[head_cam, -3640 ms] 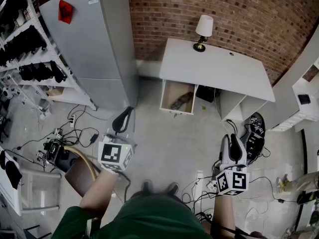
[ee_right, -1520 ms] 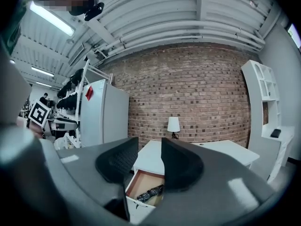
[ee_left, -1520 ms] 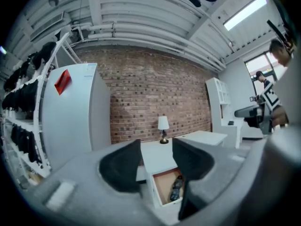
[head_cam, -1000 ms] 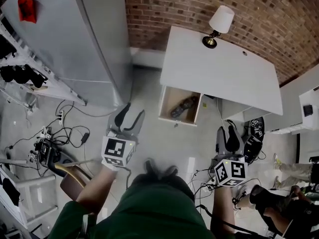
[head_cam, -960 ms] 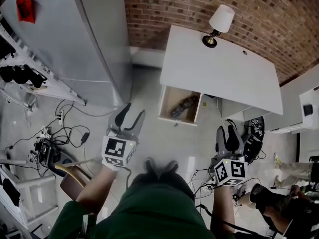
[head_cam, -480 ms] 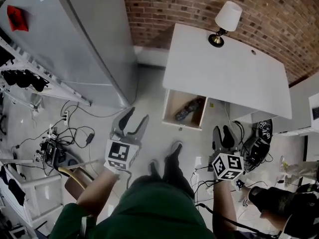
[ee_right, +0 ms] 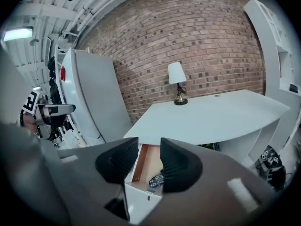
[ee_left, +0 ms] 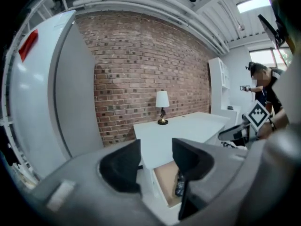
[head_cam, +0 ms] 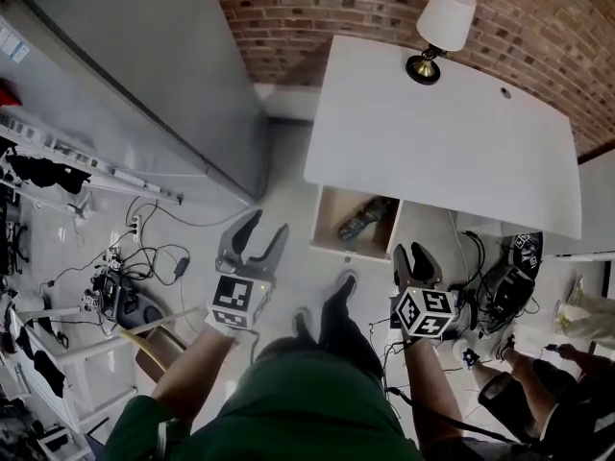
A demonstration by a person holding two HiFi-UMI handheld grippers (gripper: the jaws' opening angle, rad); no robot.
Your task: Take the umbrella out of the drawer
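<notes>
White desk (head_cam: 452,133) stood against brick wall (head_cam: 317,8), upper frame; umbrella (head_cam: 363,221) lay partly hidden in its drawer (head_cam: 325,221). Left gripper (head_cam: 266,227) and right gripper (head_cam: 411,254) gaped empty.

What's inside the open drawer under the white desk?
A folded dark umbrella lies slantwise in the drawer, on bare wood. Nothing else shows, but the desk top covers the drawer's rear part, so that part is unseen.

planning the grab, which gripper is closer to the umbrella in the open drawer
Right. The right gripper hangs just off the drawer's front right corner, close to the umbrella; the left gripper sits farther out, left of the drawer.
</notes>
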